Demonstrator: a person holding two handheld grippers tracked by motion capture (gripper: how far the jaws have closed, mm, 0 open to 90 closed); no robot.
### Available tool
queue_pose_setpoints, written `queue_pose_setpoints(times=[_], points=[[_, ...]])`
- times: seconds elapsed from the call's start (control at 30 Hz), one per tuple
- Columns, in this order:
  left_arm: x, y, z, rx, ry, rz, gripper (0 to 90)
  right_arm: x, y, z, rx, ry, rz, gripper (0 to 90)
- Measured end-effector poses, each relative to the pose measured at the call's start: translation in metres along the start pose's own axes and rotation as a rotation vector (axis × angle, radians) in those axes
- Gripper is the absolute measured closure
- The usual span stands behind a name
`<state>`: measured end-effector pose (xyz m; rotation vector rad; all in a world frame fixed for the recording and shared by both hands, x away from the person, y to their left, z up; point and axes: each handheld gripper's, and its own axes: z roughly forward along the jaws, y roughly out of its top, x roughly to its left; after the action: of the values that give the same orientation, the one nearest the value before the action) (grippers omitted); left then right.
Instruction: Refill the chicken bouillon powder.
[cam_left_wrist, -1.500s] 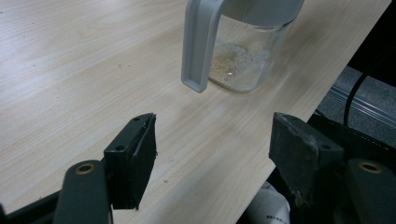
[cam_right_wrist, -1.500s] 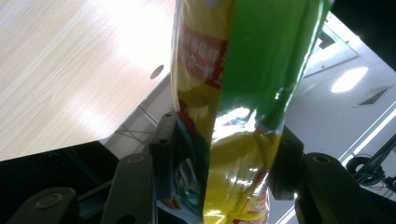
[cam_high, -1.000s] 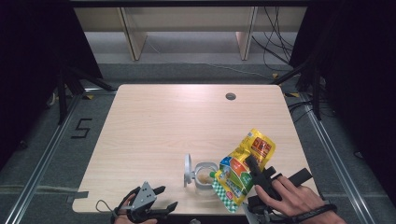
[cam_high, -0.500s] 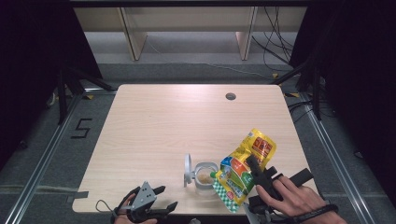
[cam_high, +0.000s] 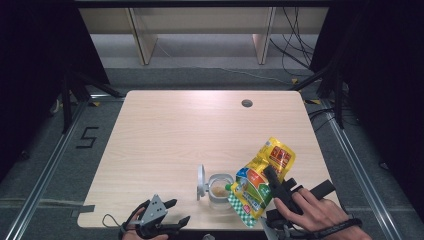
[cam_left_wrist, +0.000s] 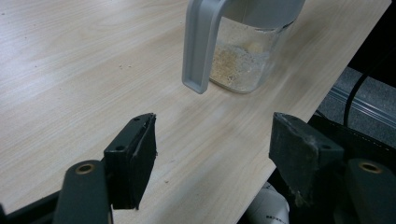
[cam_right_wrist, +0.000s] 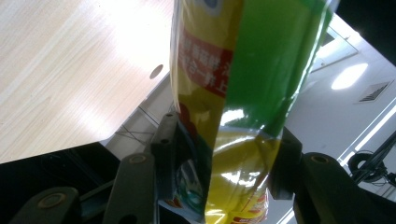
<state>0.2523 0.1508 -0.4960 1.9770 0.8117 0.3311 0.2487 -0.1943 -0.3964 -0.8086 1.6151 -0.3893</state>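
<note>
surface: light wood table (cam_high: 165, 135), bare across most of its top; work sits at the near edge, right of centre.
pouch: yellow-green snack pouch (cam_high: 260, 180), tilted, long axis running from upper right down to lower left; its lower mouth end hangs just over the jar's rim.
pouch grip: right gripper (cam_high: 280, 192) is clamped on the pouch about mid-body; in the right gripper view both jaws press the film (cam_right_wrist: 233, 140) from either side.
jar: clear container (cam_high: 218, 188) with a grey flip lid (cam_high: 201, 181) standing open on its left; pale crumbs cover its bottom (cam_left_wrist: 236, 60).
key relation: jar lies to the lower left of the right gripper's fingers, directly below the pouch's low end; judged, further tilt along the pouch's long axis sends contents into the jar.
left gripper: (cam_high: 157, 225) rests at the near table edge, jaws spread wide with nothing between them; jar stands ahead of it, near but apart.
nearer hand: right, by way of the pouch.
</note>
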Motion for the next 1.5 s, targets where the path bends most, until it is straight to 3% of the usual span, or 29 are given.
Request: queue_pose_setpoints(times=[0.03,0.07,0.13,0.2,0.27,0.3,0.33,0.37,0.43,0.5,0.6,0.7,0.77,0.8,0.83,0.93,1.0,1.07,1.13,1.17,1.2,1.3,1.37,1.5], points=[[-0.0001,0.0000,0.0000,0.000,0.001,0.001,31.5,-0.0002,0.0002,-0.0006,0.010,0.013,0.009,57.1],[0.0015,0.0005,-0.0003,0.000,0.001,0.031,31.5,-0.0008,-0.0002,-0.0003,0.004,0.015,0.006,57.0],[0.0001,-0.0002,0.0000,0.000,0.000,0.000,31.5,-0.0012,-0.0007,0.0000,0.000,0.013,0.003,57.1],[0.0000,0.0000,-0.0001,0.000,0.000,0.001,31.5,-0.0013,-0.0008,0.0004,0.003,0.010,0.005,57.1],[0.0013,0.0003,-0.0003,0.001,0.001,0.029,31.5,-0.0023,-0.0008,0.0001,0.003,-0.008,-0.011,57.2],[0.0013,0.0003,-0.0002,0.001,0.001,0.028,31.5,-0.0030,-0.0011,0.0000,0.004,0.001,-0.015,57.2],[0.0000,-0.0001,0.0002,0.001,0.000,0.001,31.5,-0.0035,-0.0011,0.0001,0.004,0.013,-0.010,57.2],[0.0000,-0.0001,0.0002,0.000,-0.001,0.000,31.5,-0.0015,-0.0014,0.0005,0.008,-0.006,-0.001,57.2],[0.0006,-0.0003,-0.0003,0.009,0.002,0.009,31.5,-0.0027,-0.0017,0.0003,-0.001,0.010,-0.008,57.3],[0.0004,-0.0003,0.0003,0.005,0.001,0.001,31.5,0.0006,-0.0009,-0.0005,0.015,-0.001,0.033,57.3],[0.0009,-0.0001,-0.0002,0.007,0.001,0.016,31.5,0.0003,-0.0008,-0.0007,0.015,-0.002,0.030,57.3],[0.0006,0.0000,-0.0002,0.007,-0.004,0.001,31.5,-0.0001,-0.0004,-0.0003,0.013,0.005,0.029,57.4],[0.0002,-0.0003,0.0001,0.000,-0.002,-0.001,31.3,-0.0023,-0.0010,0.0002,0.003,-0.006,-0.013,57.6],[0.0008,-0.0002,-0.0004,0.008,0.000,0.003,31.1,-0.0024,-0.0012,0.0004,0.000,-0.003,-0.013,57.8],[0.0031,0.0007,-0.0009,0.010,0.005,0.039,31.0,-0.0014,-0.0014,0.0006,0.006,-0.004,-0.001,57.9],[0.0017,0.0003,-0.0003,-0.002,0.002,0.021,30.8,-0.0026,-0.0015,0.0001,0.005,-0.008,-0.012,58.1],[0.0039,0.0010,-0.0011,0.011,0.009,0.048,30.6,-0.0030,-0.0014,0.0002,0.005,-0.007,-0.014,58.2],[0.0019,0.0005,-0.0003,-0.002,0.004,0.024,30.4,-0.0035,-0.0015,0.0003,0.002,0.005,-0.012,58.4],[0.0038,0.0009,-0.0012,0.010,0.010,0.047,30.5,-0.0030,-0.0018,-0.0001,0.006,0.009,-0.003,58.7],[0.0041,0.0010,-0.0012,0.010,0.011,0.050,30.4,-0.0009,-0.0012,-0.0005,0.017,0.014,0.034,58.8],[0.0040,0.0010,-0.0012,0.011,0.010,0.049,30.4,-0.0023,-0.0021,0.0003,0.008,0.011,0.004,58.9],[0.0036,0.0009,-0.0012,0.012,0.009,0.045,30.4,-0.0010,-0.0027,0.0015,0.004,0.009,0.017,59.5],[0.0017,0.0005,-0.0002,-0.003,0.003,0.021,30.4,-0.0006,-0.0024,0.0020,0.010,-0.001,0.022,60.0],[0.0039,0.0009,-0.0013,0.011,0.010,0.048,30.5,-0.0005,-0.0027,0.0031,0.004,0.018,0.045,60.5]])
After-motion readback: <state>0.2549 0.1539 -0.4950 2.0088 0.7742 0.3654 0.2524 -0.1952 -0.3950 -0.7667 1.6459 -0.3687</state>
